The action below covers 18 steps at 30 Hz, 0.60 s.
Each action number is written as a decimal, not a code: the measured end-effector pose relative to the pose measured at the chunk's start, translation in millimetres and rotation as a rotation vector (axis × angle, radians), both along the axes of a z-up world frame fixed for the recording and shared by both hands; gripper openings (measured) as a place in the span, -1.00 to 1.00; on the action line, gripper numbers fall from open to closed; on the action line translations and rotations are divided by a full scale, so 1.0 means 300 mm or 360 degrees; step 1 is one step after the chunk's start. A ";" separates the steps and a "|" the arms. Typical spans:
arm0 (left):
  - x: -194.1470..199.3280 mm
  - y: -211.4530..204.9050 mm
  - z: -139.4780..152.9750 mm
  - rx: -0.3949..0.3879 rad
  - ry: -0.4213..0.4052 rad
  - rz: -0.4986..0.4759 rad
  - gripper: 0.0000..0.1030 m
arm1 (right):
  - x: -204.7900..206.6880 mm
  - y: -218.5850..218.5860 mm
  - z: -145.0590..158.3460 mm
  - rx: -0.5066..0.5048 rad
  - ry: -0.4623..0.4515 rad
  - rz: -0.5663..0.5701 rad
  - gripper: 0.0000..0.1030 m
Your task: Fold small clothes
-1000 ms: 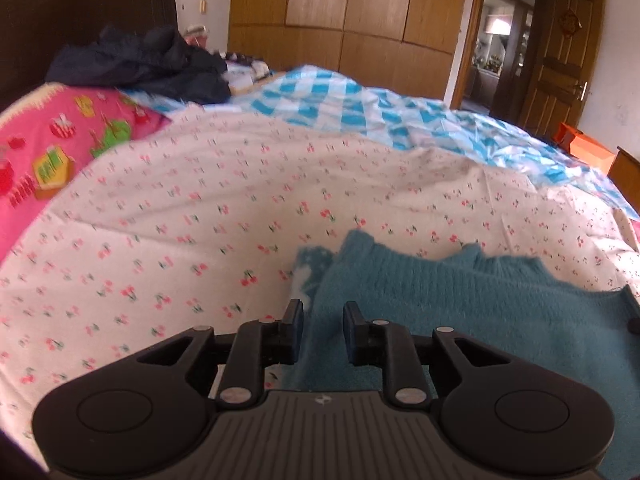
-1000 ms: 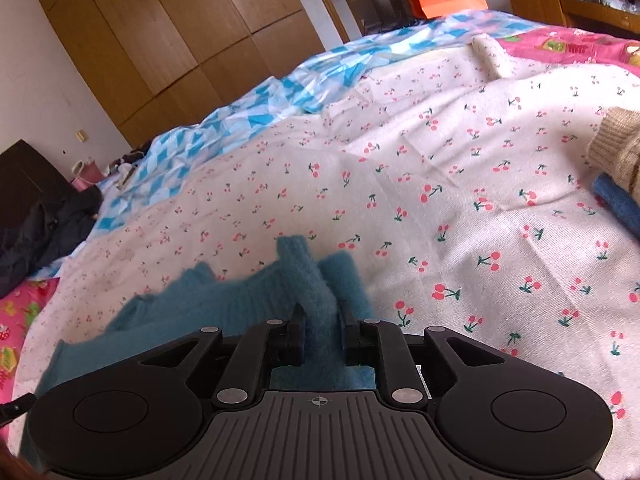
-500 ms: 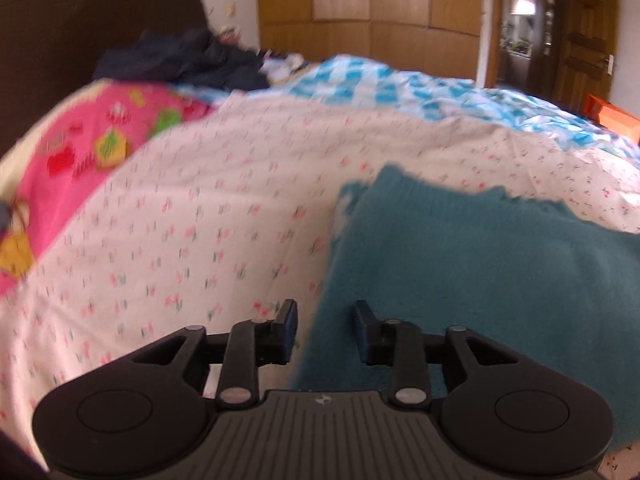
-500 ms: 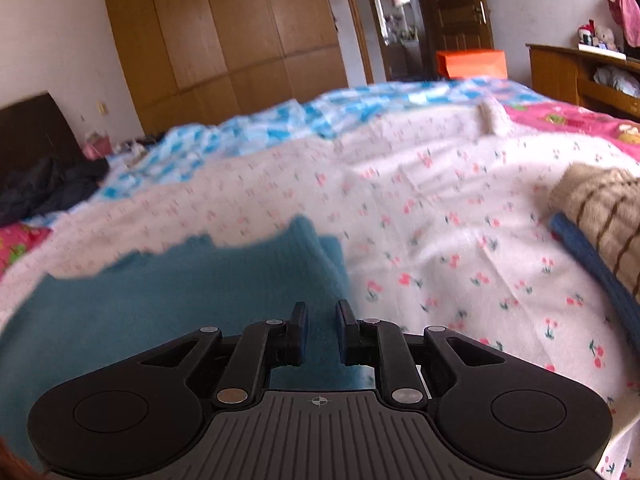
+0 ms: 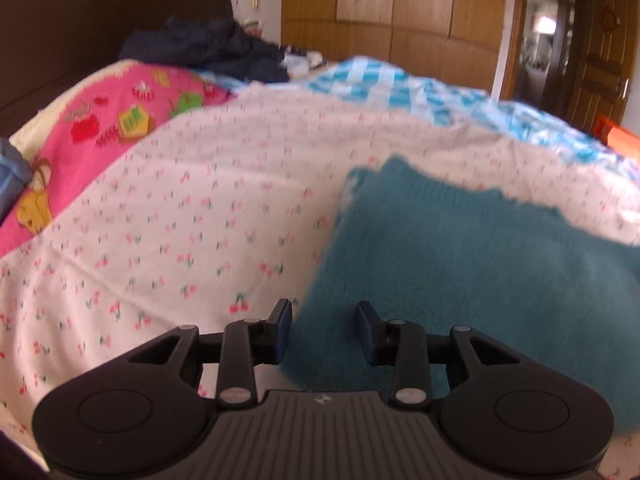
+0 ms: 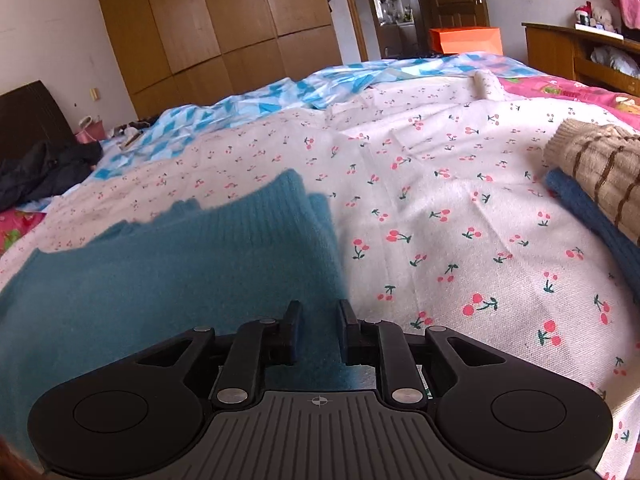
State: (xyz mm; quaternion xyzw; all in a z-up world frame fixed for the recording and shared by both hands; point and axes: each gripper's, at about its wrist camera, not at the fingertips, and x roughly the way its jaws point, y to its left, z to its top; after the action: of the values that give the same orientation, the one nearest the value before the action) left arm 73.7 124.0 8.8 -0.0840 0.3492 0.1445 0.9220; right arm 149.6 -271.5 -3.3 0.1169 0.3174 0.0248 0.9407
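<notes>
A small teal knit sweater (image 5: 460, 264) lies on the white cherry-print bedsheet (image 5: 192, 216). In the left wrist view my left gripper (image 5: 324, 322) is open, its fingers standing apart over the sweater's near left edge. In the right wrist view the same sweater (image 6: 160, 264) fills the lower left, and my right gripper (image 6: 319, 322) is open with a narrower gap, over the sweater's near right edge. No cloth shows pinched between either pair of pads.
A folded pile with a beige striped knit (image 6: 600, 168) on a dark blue knit (image 6: 588, 216) lies at the right. A pink cartoon blanket (image 5: 100, 136), dark clothes (image 5: 208, 48), a blue checked sheet (image 5: 420, 92), wardrobe (image 6: 224, 28) and headboard surround the bed.
Both grippers have drawn back toward the near edge and lowered their view. The left jaws have widened over the second. The sweater now fills more of both views.
</notes>
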 end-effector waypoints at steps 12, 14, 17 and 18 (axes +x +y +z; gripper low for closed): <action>-0.035 -0.017 0.001 0.0023 -0.0103 0.0023 -0.21 | -0.031 -0.085 -0.003 0.0224 0.0016 -0.0126 -0.53; -0.038 -0.025 0.003 0.0039 -0.0112 0.0025 -0.21 | -0.014 -0.085 -0.022 0.0178 0.0090 -0.0121 -0.48; -0.029 -0.031 -0.001 0.0054 -0.0095 0.0023 -0.19 | -0.015 -0.093 -0.028 0.0209 0.0098 -0.0127 -0.46; -0.031 -0.033 0.001 0.0060 -0.0102 0.0024 -0.19 | -0.021 -0.097 -0.018 0.0237 0.0072 -0.0127 -0.46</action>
State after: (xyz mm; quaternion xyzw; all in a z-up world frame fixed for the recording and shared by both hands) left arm 64.4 114.2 9.2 -0.0740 0.3161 0.1553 0.9330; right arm 143.4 -300.6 -8.7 0.1996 0.3310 0.0082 0.9222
